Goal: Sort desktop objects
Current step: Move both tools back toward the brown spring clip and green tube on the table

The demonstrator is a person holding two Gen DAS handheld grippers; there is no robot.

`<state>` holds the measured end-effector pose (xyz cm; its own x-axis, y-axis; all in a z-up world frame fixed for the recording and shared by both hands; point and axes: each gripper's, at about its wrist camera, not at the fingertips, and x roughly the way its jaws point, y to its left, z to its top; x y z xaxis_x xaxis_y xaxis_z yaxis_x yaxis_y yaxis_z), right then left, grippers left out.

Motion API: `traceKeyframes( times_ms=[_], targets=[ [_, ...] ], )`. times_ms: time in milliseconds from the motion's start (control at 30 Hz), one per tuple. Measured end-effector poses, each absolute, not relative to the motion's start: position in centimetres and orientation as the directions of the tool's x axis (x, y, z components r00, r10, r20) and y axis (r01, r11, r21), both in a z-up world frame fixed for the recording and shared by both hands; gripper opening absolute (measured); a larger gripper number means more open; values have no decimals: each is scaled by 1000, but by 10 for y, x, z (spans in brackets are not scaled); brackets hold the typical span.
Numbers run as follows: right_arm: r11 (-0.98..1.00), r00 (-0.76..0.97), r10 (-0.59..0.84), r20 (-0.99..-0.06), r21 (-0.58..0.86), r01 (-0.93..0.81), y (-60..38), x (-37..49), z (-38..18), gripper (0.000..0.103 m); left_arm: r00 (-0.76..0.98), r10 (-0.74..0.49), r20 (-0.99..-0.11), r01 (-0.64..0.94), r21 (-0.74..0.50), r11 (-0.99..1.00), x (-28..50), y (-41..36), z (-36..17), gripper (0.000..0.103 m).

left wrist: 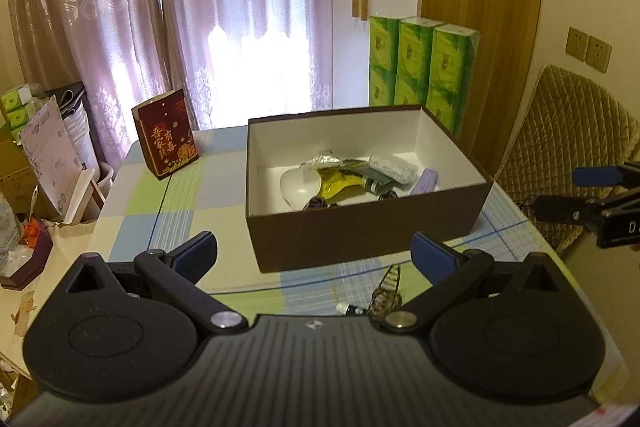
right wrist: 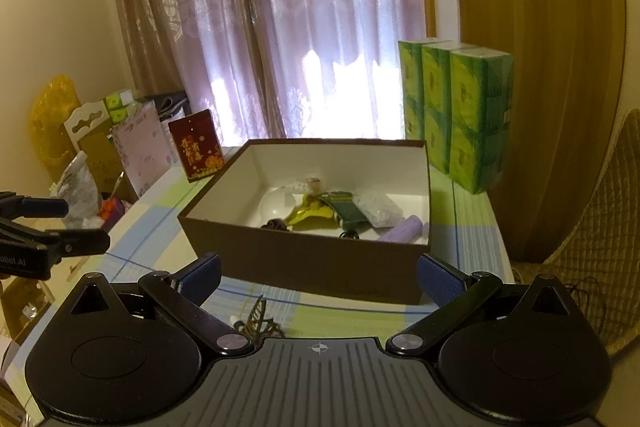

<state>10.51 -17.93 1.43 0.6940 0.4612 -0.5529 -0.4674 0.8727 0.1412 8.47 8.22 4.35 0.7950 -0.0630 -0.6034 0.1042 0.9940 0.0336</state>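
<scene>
**Hovering over a half-sorted table**

Covering the table [left wrist: 168, 203] is a pastel checked cloth; behind it hang lilac lace curtains [left wrist: 240, 7], with green tissue packs [left wrist: 424, 67] stacked by the wall. An open brown box [left wrist: 360, 227] holds tubes, packets and a white dish. A brown hair claw [left wrist: 386, 291] lies just before it. The left gripper [left wrist: 316, 255] and right gripper [right wrist: 320, 277] hang above the near edge, jaws spread wide, empty.
</scene>
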Motion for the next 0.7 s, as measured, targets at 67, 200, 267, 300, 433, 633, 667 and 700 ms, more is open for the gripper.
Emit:
traceKeyframes(
  times_ms=[67, 200, 267, 300, 433, 633, 667, 700],
  targets=[
    [872, 687, 462, -561, 145, -468, -178, 104, 11, 101, 787, -63, -613, 104, 33, 994, 82, 83, 39, 102],
    [871, 670, 460, -583, 148, -469, -174, 100, 2, 101, 770, -65, -634, 107, 28, 994, 78, 84, 30, 102],
    [869, 660, 461, -593, 151, -471, -172, 99, -2, 101, 763, -61, -643, 106, 31, 994, 75, 85, 25, 102],
    [868, 655, 461, -599, 152, -473, -170, 97, -4, 101, 760, -59, -648, 104, 32, 994, 75, 85, 23, 102],
    [866, 633, 459, -623, 154, -477, -164, 95, -15, 101, 739, -54, -672, 99, 30, 995, 74, 87, 12, 102],
    [862, 595, 455, -662, 162, -480, -154, 97, -34, 101, 712, -50, -700, 101, 31, 994, 74, 89, -3, 102],
    [862, 588, 455, -669, 163, -481, -152, 98, -36, 101, 707, -50, -705, 101, 31, 994, 75, 90, -5, 102],
    [861, 582, 455, -674, 164, -482, -150, 99, -39, 101, 703, -50, -710, 101, 30, 994, 75, 91, -7, 102]
  ],
)
